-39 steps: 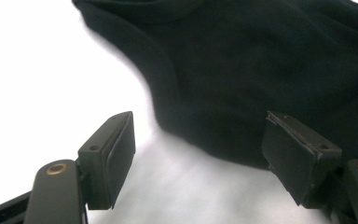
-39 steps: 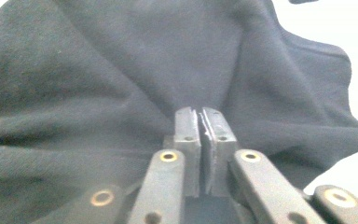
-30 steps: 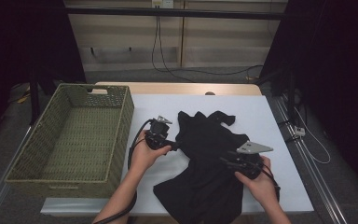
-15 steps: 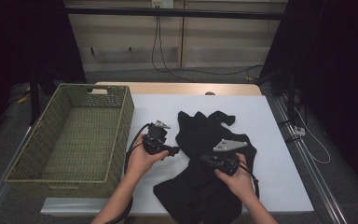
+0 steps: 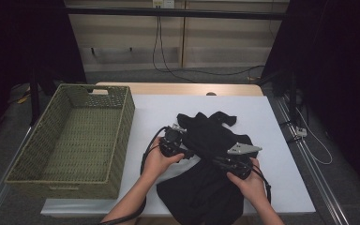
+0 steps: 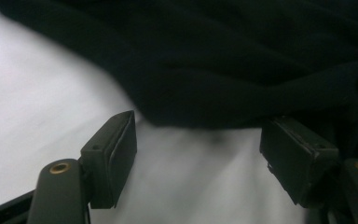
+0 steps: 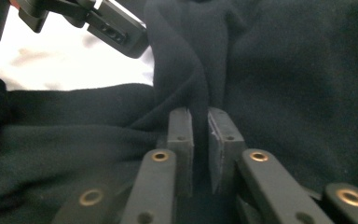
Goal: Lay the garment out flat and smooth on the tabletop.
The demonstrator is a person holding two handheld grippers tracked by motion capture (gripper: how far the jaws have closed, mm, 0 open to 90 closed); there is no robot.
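Each hand-held gripper is black. The left hand-held gripper (image 5: pixel 183 151) trails a looping black cable; the right hand-held gripper (image 5: pixel 215 161) carries a grey three-cornered plate on top. Their link arms show brass-coloured rivets, ending in flat rectangular black pads. Forearms are bare, without sleeves.

High view looks down on the worktop (image 5: pixel 281 140); both gripper views sit close behind their jaws, sharing the black garment (image 5: pixel 211 136).

Matt black cloth garment (image 5: pixel 211 140); woven wicker basket (image 5: pixel 70 136).
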